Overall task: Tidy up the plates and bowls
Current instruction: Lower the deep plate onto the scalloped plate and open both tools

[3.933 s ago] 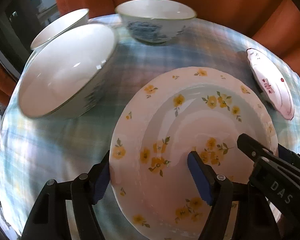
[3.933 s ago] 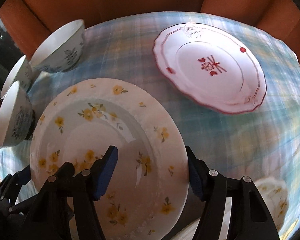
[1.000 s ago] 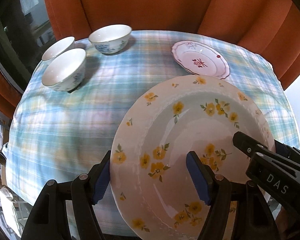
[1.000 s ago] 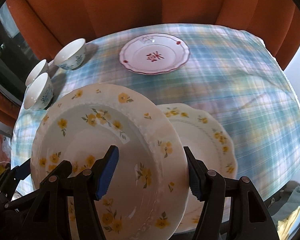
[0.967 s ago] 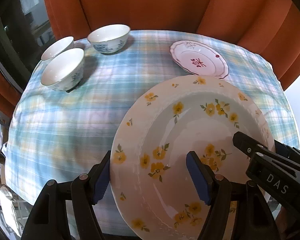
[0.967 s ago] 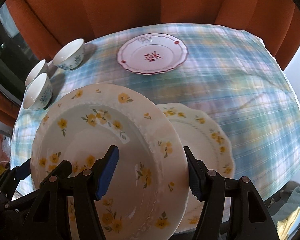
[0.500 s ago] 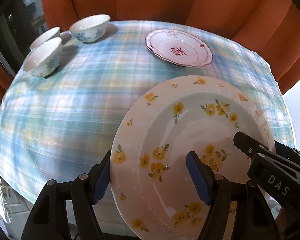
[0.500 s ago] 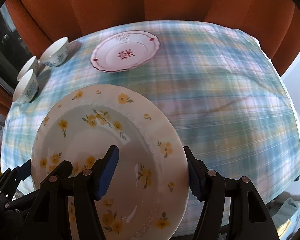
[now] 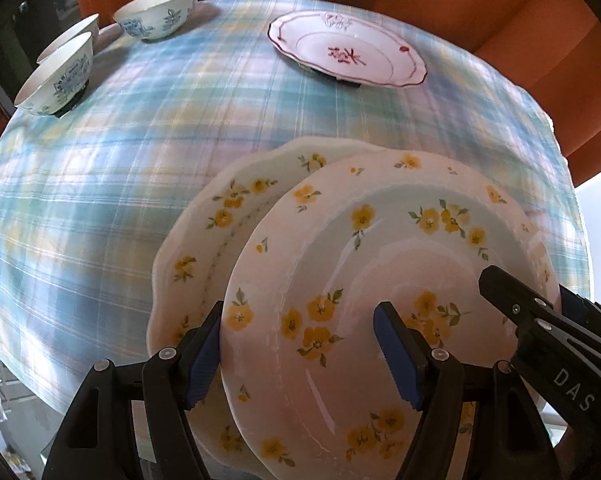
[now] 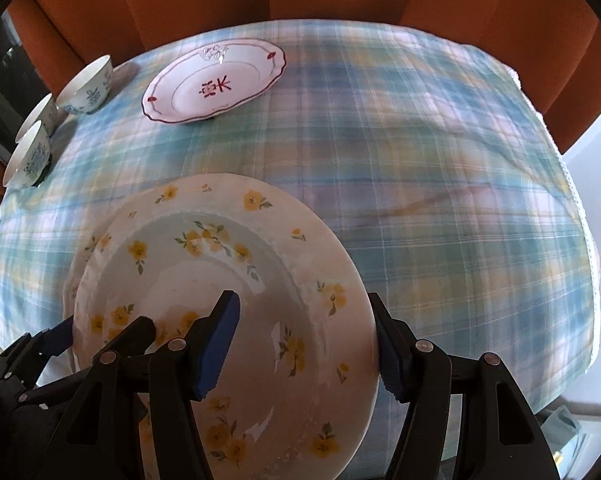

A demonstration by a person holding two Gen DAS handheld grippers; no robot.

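Yellow-flowered plate (image 9: pixel 388 264) tilted above matching plate (image 9: pixel 204 248)

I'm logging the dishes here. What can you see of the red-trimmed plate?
The red-trimmed plate is white and glossy, ceramic by its look, with a scalloped rim edged in dark red, a red motif in its centre and a pale embossed flower at the far rim. It sits upright and empty at the far side of the plaid tablecloth, touching no other dish.

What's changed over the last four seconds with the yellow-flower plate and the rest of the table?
The yellow-flower plate, gripped throughout by the left gripper and right gripper, was lifted from beside the bowls and carried over the second yellow-flower plate, overlapping it. The bowls and red-trimmed plate stayed put.
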